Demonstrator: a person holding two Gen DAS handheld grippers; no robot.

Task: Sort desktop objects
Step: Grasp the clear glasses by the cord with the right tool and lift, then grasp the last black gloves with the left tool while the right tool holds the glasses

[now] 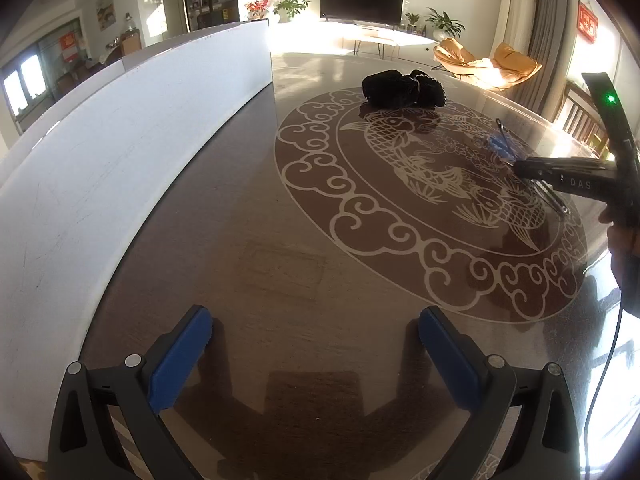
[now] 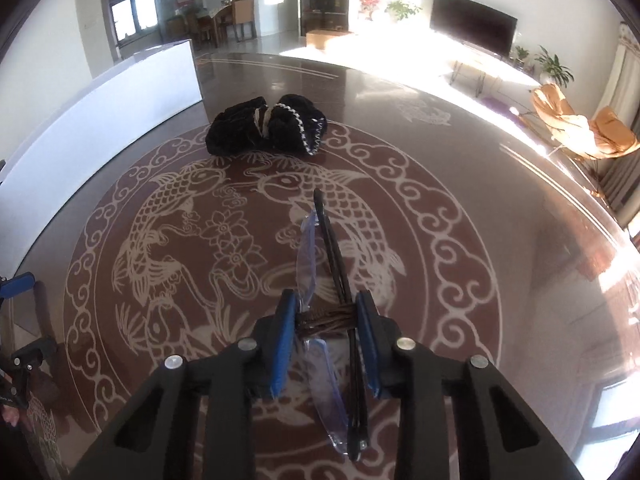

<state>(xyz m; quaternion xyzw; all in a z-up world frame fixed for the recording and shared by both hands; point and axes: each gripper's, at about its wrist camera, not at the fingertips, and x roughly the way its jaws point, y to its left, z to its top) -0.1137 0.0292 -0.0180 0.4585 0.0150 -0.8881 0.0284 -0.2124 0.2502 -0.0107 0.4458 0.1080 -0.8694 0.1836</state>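
My right gripper (image 2: 326, 316) is shut on a pair of folded glasses (image 2: 310, 248) with clear bluish lenses and black arms, held above the fish medallion of the brown table (image 2: 520, 184). The glasses also show in the left wrist view (image 1: 500, 142), held by the right gripper (image 1: 520, 168) at the right. A black knitted bundle (image 2: 266, 128) with white trim lies at the far rim of the medallion; it also shows in the left wrist view (image 1: 400, 90). My left gripper (image 1: 316, 344) is open and empty, low over the table's near side.
A long white box wall (image 1: 140, 120) runs along the table's left side, also in the right wrist view (image 2: 120, 96). Beyond the table's far edge are a TV, plants and orange chairs (image 1: 488, 64).
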